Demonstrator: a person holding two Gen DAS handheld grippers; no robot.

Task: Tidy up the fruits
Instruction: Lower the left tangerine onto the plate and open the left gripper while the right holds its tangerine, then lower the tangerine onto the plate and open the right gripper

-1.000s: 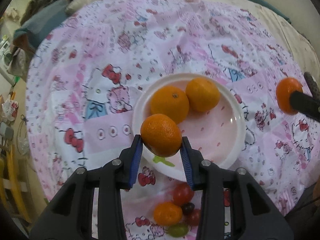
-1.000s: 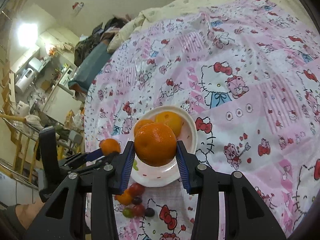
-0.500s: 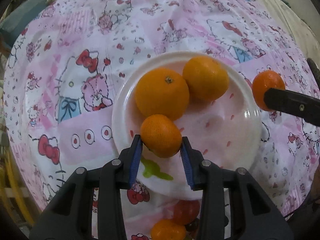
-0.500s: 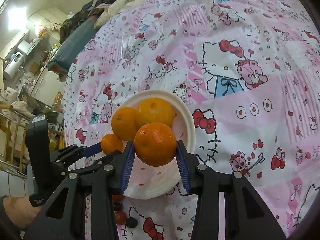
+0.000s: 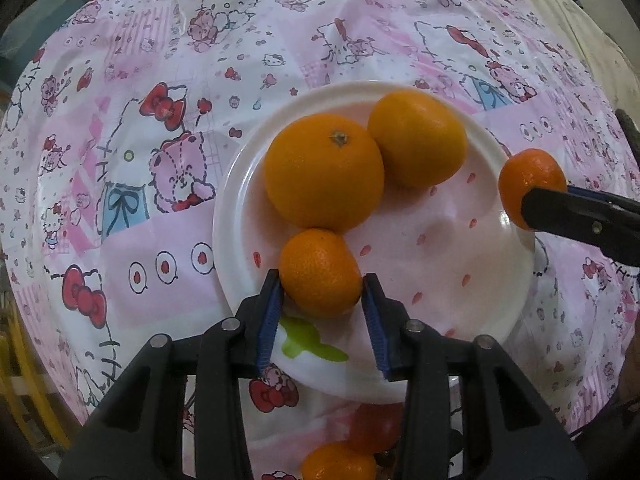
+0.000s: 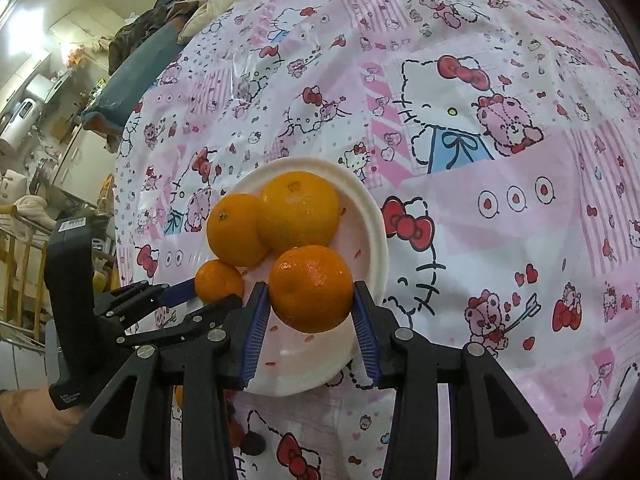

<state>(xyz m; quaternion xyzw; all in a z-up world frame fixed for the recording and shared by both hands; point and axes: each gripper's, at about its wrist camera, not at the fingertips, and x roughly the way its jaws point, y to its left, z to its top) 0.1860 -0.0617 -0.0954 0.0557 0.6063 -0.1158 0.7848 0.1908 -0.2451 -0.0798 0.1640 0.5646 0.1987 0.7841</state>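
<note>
A white plate [image 5: 460, 280] holds two large oranges [image 5: 324, 170] [image 5: 418, 138]. My left gripper [image 5: 322, 294] is shut on a small tangerine [image 5: 320, 272] over the plate's near rim, against the larger orange. My right gripper [image 6: 310, 300] is shut on an orange [image 6: 311, 286] above the plate [image 6: 372, 220]. That orange also shows in the left wrist view [image 5: 528, 180] at the plate's right rim. The left gripper's tangerine shows in the right wrist view [image 6: 218, 280].
A pink Hello Kitty cloth [image 5: 160, 120] covers the table. A small orange [image 5: 338, 462] and a red tomato [image 5: 376, 424] lie on the cloth just below the plate, under my left gripper. Room clutter lies beyond the table's left edge [image 6: 48, 120].
Both grippers have come down and closer to the plate with their fruit. The left tangerine now sits against the large orange on the plate.
</note>
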